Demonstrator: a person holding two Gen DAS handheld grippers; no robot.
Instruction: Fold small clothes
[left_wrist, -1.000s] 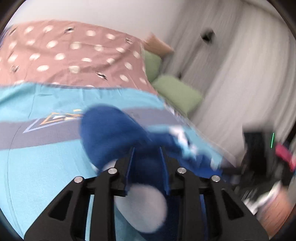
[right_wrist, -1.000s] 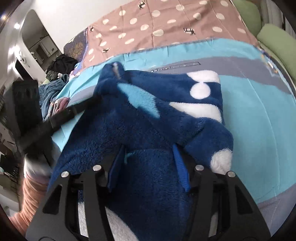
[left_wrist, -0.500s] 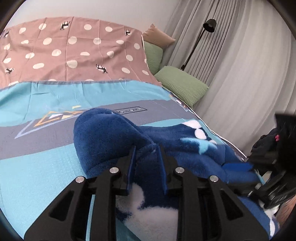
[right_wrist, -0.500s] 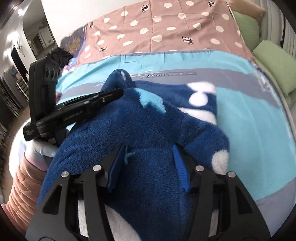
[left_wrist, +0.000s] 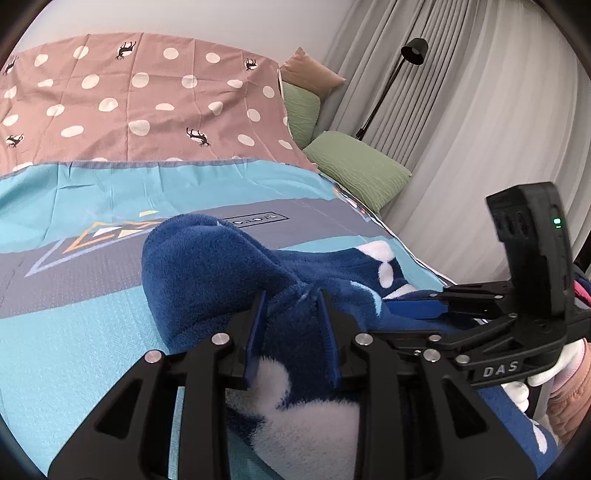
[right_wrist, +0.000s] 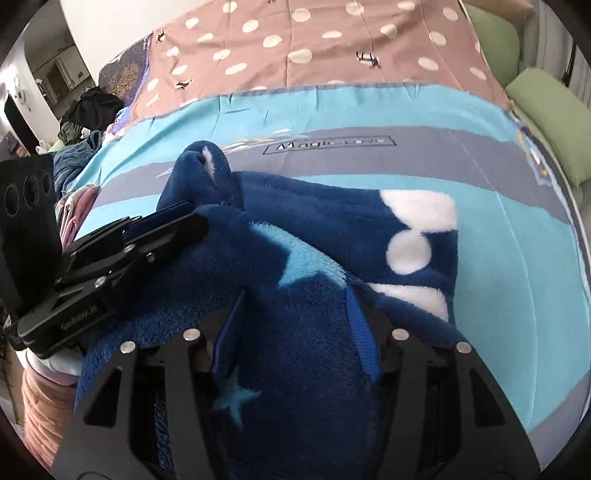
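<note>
left gripper (left_wrist: 291, 325) opening around fluffy navy fleece garment (right_wrist: 314, 258) | right gripper (right_wrist: 295, 328) opening, fleece between jaws | releasing fold flat on turquoise bedsheet (left_wrist: 92, 350)

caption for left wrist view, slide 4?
Left gripper, jaws opening, straddles a navy fleece garment on the bed's blue sheet; right gripper alongside.

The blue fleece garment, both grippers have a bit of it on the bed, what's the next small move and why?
Probably let the left gripper finish releasing: its jaws are opening with a fold of the blue fleece garment between them, and the fabric lies bunched on the blue sheet. The right gripper has fleece between its fingers and can hold it steady.
</note>
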